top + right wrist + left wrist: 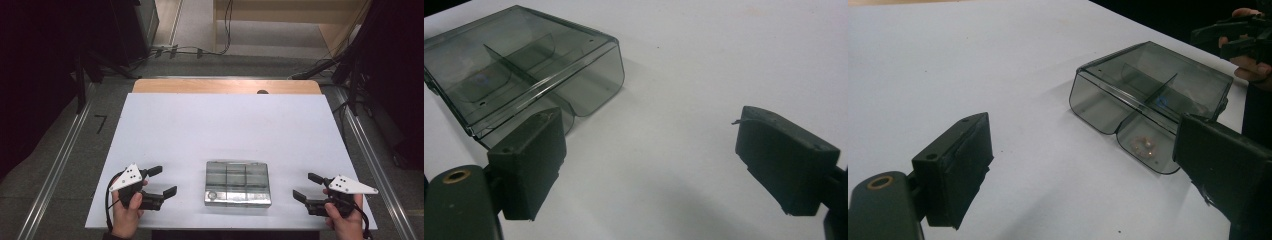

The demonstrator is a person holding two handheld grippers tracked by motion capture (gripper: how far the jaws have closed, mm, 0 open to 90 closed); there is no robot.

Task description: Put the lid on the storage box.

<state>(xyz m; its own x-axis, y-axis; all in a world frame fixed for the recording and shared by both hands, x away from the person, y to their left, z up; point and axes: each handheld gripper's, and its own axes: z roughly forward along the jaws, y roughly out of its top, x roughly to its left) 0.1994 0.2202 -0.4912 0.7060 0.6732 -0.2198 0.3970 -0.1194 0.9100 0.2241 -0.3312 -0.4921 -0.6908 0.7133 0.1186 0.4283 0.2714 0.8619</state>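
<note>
1. Clear smoky plastic compartment box (238,183) sits flat on the white bench (225,125), near the bench's front edge, about midway between the two tools.
2. Box lid is shut; inner dividers show through it, splitting the box into several compartments.
3. Left gripper view: a small round ring-like item (1146,145) lies in the box's near corner compartment; too small to tell what it is.
4. Left tool (166,181) is held in the person's left hand (127,212) at the bench's front left, jaws spread wide, nothing between them.
5. Left tool points toward the box and stands near it, not touching.
6. Right tool (303,187) is held in the right hand (345,220) at the front right, jaws also spread wide and holding nothing.
7. Right tool points in at the box from the other side, near but apart from it.
8. Right gripper view: box (519,70) sits up-left of the jaws, one jaw overlapping its near corner in the picture; bare white bench shows between the jaws.
9. Left gripper view: the right tool (1235,37) and its hand show beyond the box.
</note>
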